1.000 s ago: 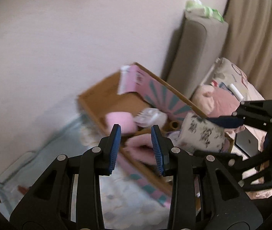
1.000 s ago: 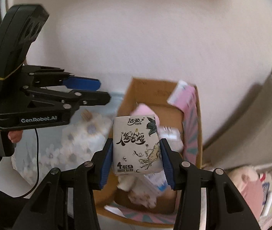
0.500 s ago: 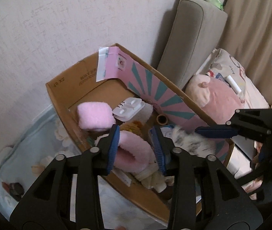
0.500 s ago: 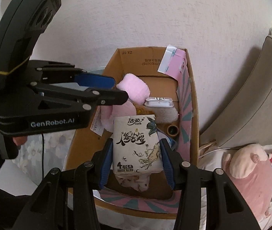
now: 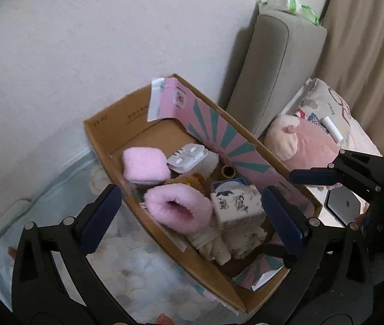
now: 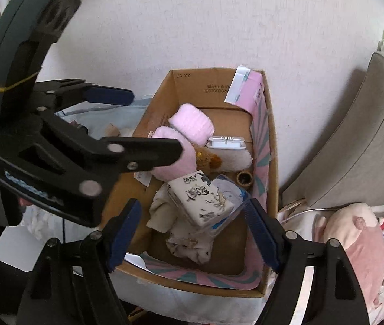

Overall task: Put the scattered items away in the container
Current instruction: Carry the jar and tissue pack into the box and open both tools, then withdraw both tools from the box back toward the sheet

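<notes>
Both grippers hang over the cardboard box (image 6: 220, 86) that stands against the wall, and each is letting go. The left gripper (image 5: 192, 216) has its jaws opening to their widest, with the pink fluffy slipper (image 5: 178, 211) lying below them in the near left part of the box, touched by neither pad. The right gripper (image 6: 192, 233) has its jaws opening too; the tissue pack (image 6: 200, 197) lies tilted in the middle of the box, on a clear plastic tub (image 6: 232, 205) and a crumpled cloth (image 6: 165, 211), free of the pads. To finish the drop well, I judge each hand should lift straight up with the jaws wide, so no pad catches fluff or wrapper and drags it back over the rim. The pack looks loosely perched and could slide, though only further into the box.
</notes>
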Available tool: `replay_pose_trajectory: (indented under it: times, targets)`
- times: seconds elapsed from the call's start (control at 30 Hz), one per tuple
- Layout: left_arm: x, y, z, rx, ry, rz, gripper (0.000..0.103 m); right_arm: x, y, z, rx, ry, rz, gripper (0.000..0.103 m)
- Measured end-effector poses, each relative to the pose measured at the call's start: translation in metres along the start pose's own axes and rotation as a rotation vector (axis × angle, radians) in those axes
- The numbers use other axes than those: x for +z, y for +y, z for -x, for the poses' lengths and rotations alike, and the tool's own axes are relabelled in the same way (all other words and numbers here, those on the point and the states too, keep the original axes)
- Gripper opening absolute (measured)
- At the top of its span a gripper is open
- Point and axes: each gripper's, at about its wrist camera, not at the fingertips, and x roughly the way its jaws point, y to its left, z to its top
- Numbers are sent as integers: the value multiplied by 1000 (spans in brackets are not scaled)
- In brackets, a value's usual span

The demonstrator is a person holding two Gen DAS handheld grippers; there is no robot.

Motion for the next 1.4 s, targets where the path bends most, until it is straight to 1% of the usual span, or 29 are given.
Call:
replay_pose_trajectory:
  times: [0.17,0.3,0.33,0.4,0.5,0.6,0.7,0.8,1.07,1.13,1.27,1.33,1.4]
  targets:
    - [0,11,24,34,-32,12,103,9,5,7,-23,-19,15,75]
    - [0,37,56,71,-70,66,103,20,7,19,1,-47,20,75]
    - [1,43,64,81,-82,75,103,24,6,24,-14,-62,8,75]
    - [0,59,88,120,-119,97,103,31,5,31,-23,-84,-4,75]
    - [-3,91,128,202,-171,136,103,44,6,42,-11,-122,-17,75]
    - [-9,119,158,254,-202,189,103,56,11,50,-2,-154,-17,75]
    - [-24,147,190,311,-239,258,103,67,20,55,20,-179,-4,75]
    - [-47,177,220,363,-273,341,103,81,35,58,36,-198,23,75]
    - [-112,237,279,499,-314,495,103,119,93,56,118,-246,128,75]
    - [-128,251,286,516,-313,532,103,128,112,50,143,-242,158,75]
    - [-156,274,290,539,-281,573,103,139,142,30,189,-212,191,75]
    - [-168,280,287,539,-263,585,103,144,158,14,218,-184,203,75]
    - [-178,285,277,520,-245,581,103,148,171,-1,244,-157,224,75]
